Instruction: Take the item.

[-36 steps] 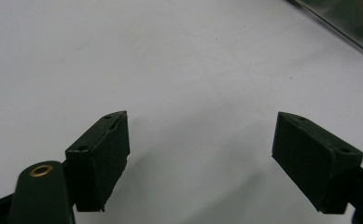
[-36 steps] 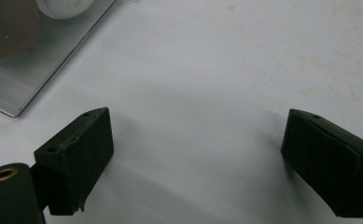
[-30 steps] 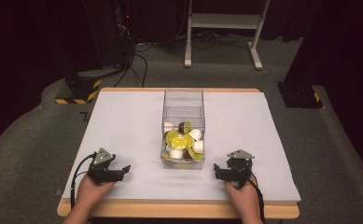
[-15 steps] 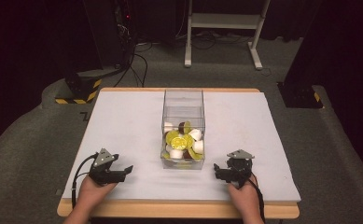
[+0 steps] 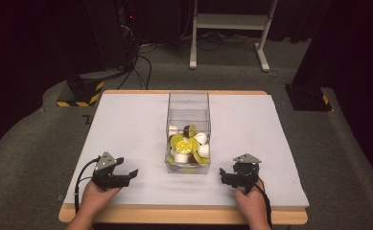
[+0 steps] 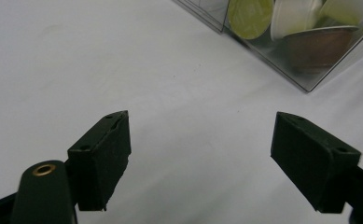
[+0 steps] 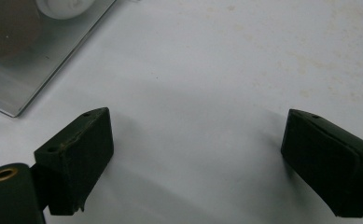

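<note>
Clear plastic box of coffee capsules [image 5: 188, 139] sits mid-tabletop [image 5: 126, 124]; left gripper [image 5: 126, 176] and right gripper [image 5: 226, 175] flank its near end, fingers released, empty.

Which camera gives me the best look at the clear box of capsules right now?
The high view: the whole clear box stands mid-table, its capsules piled inside. The left gripper view catches one lower corner with a few capsules; the right gripper view catches a corner.
</note>
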The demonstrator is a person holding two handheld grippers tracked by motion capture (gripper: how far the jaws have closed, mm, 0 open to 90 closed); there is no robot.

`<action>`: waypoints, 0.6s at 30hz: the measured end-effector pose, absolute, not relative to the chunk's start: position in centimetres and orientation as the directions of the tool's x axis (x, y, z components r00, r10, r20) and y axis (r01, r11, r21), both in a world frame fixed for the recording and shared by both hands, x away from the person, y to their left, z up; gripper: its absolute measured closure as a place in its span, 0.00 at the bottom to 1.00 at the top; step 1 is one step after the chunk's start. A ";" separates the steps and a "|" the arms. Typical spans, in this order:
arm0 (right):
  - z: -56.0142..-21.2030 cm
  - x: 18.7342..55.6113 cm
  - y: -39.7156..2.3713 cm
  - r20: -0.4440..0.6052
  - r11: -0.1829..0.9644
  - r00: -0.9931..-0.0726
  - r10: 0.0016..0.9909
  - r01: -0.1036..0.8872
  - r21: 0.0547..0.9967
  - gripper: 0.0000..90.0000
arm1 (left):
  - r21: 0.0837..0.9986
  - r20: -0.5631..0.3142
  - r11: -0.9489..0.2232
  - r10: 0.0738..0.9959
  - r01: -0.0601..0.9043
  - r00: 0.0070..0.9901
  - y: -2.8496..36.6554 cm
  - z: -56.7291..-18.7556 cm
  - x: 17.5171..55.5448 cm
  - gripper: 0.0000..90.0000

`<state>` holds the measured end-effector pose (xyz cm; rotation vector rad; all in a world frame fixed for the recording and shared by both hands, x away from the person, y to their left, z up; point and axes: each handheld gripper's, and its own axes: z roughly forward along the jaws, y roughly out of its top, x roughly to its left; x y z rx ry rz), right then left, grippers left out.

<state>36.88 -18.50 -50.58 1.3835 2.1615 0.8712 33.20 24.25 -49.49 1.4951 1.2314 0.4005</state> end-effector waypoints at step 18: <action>-50.6 36.9 -18.5 -0.020 0.305 -0.411 0.911 0.643 0.703 0.10 | 0.890 -0.341 0.113 0.809 0.442 0.479 22.0 -48.4 33.1 0.23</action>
